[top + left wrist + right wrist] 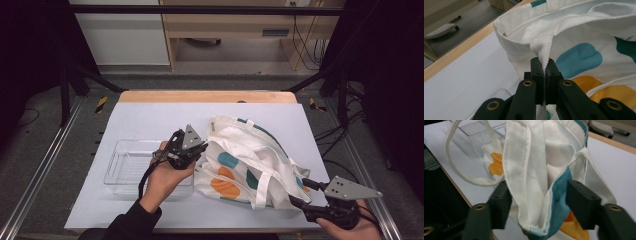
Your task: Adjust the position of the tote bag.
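The right gripper (537, 200) is standing with its jaws apart, and a folded edge of the white tote bag (524, 170) is hanging loose between them. A clear plastic tray (477, 135) is lying far left on the white table (614, 167).

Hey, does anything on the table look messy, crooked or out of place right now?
The tote bag lies crumpled and bunched on the table instead of flat, one handle looping loose. The left gripper pinches a fold of it; fabric sits between the right gripper jaws, which stand apart. The clear bin looks straight.
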The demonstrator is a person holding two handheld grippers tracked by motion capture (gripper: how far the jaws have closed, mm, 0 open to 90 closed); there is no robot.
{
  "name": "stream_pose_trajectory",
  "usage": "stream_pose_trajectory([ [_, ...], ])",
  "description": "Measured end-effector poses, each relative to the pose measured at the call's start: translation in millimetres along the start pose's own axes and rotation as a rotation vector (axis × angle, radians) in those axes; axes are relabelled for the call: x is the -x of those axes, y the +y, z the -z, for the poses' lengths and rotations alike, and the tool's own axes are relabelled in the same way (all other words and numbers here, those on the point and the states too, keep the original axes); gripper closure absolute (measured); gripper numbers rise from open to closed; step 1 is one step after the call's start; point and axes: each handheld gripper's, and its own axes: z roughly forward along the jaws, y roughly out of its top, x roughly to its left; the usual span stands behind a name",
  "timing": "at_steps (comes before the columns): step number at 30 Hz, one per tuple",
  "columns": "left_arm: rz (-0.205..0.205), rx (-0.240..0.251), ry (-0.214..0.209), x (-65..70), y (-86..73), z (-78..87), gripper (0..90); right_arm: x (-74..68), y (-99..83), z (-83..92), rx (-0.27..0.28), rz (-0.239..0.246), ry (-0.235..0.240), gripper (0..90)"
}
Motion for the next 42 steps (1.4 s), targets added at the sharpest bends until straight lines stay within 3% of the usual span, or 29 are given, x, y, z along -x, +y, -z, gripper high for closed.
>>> stream_pose_trajectory([
  [7,0.002,0.012,-0.006,5.6,-7.5,7.5,87.9,-3.9,16.6,17.7,0.022,0.028,0.000,30.0],
  [9,-0.011,0.011,-0.014,10.1,-11.6,9.9,87.9,-4.3,27.5,24.6,0.052,0.039,-0.005,32.2],
  [10,-0.019,0.005,-0.016,12.7,-14.2,10.9,87.9,-4.3,27.5,24.6,0.052,0.039,-0.005,32.2],
  [11,-0.012,0.015,-0.022,17.4,-18.5,13.7,87.9,-0.3,38.0,23.0,0.049,0.046,-0.035,33.4],
  [13,-0.022,0.012,-0.026,21.0,-20.5,16.1,87.9,1.8,41.5,21.0,0.052,0.048,-0.036,34.4],
  [18,-0.037,0.020,-0.041,32.7,-30.0,28.9,87.8,24.2,67.9,-18.9,0.003,0.053,-0.077,35.9],
  [19,-0.031,0.022,-0.047,34.2,-32.5,31.2,87.8,24.2,67.9,-18.9,0.003,0.053,-0.077,35.9],
  [23,-0.027,0.031,-0.072,42.4,-45.7,39.1,87.8,41.8,78.1,-63.9,-0.045,0.023,-0.058,36.8],
  [26,-0.020,0.033,-0.079,45.6,-51.5,39.2,87.8,42.6,78.5,-85.6,-0.099,0.021,-0.020,35.5],
  [31,-0.020,0.022,-0.105,55.2,-64.2,40.0,87.9,45.0,72.9,-107.9,-0.193,0.017,-0.024,37.7],
  [33,-0.021,0.020,-0.105,55.9,-66.1,40.9,87.8,43.6,69.0,-112.5,-0.232,0.039,-0.025,59.2],
  [34,-0.012,0.025,-0.109,55.2,-66.8,41.4,87.2,42.3,67.7,-113.4,-0.261,0.053,-0.042,77.4],
  [37,-0.001,0.044,-0.100,51.8,-64.5,46.5,76.2,39.3,68.7,-109.9,-0.257,0.047,-0.033,82.9],
  [38,0.019,0.074,-0.073,50.9,-62.6,52.8,65.7,31.8,71.8,-103.8,-0.248,0.050,-0.019,84.2],
  [39,0.013,0.074,-0.078,50.5,-60.8,57.5,57.6,28.9,73.0,-102.2,-0.251,0.053,-0.019,84.0],
  [42,0.015,0.093,-0.070,49.8,-59.5,67.5,52.3,21.6,74.8,-99.5,-0.233,0.063,-0.023,83.5],
])
